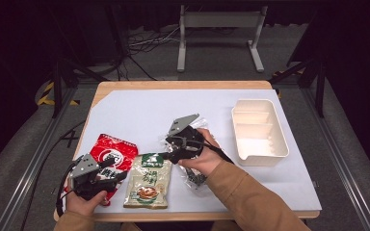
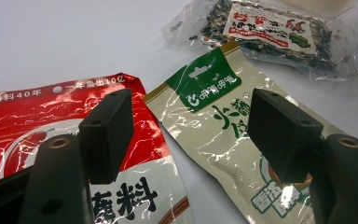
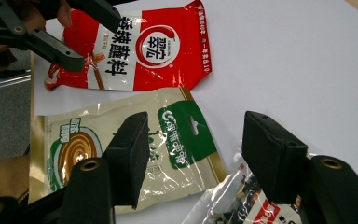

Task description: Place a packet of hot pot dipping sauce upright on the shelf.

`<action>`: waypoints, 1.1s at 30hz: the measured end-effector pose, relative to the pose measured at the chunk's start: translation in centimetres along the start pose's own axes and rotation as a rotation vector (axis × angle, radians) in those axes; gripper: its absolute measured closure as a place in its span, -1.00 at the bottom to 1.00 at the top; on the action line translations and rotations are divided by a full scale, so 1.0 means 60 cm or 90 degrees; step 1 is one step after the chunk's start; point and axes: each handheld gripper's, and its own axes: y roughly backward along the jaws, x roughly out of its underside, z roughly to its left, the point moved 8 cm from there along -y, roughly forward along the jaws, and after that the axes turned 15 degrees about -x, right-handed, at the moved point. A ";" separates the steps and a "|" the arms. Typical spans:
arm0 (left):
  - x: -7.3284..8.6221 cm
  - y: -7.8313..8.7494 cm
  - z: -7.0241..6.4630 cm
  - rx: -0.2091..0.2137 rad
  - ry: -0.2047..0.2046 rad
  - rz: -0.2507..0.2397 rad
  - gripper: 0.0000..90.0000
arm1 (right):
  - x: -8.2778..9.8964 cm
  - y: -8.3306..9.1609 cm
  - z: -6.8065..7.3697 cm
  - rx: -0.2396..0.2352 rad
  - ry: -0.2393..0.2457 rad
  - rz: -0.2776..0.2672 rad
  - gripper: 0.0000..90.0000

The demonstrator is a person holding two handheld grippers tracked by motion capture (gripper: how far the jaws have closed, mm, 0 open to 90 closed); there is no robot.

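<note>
From where I stand, the white-covered table [image 1: 139,113] carries three packets near the person's edge. The red packet [image 1: 112,155] lies at about eight o'clock from the table's middle, with the left gripper [image 1: 118,177] resting over its near end, jaws spread and nothing pinched between them; in the left gripper view they frame the seam between the red packet [image 2: 37,114] and its neighbour. The beige packet with a green top [image 1: 149,181] lies just beside the red one, at about six o'clock, their edges close or overlapping. The right gripper [image 1: 165,155] hovers at the beige packet's upper corner, jaws wide apart and empty. Under that hand lies a clear bag of dark dried bits [image 1: 196,177], touching the beige packet's right side. A white divided tray [image 1: 281,144] sits well apart at three o'clock.
</note>
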 end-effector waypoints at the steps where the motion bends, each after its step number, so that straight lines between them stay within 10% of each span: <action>1: 0.001 0.000 -0.001 0.002 0.002 0.003 -0.28 | -0.001 -0.006 -0.002 -0.003 -0.003 0.003 -0.07; 33: 0.003 -0.004 -0.006 0.009 -0.006 0.010 -0.28 | 0.050 -0.111 -0.066 -0.050 -0.093 0.148 -0.10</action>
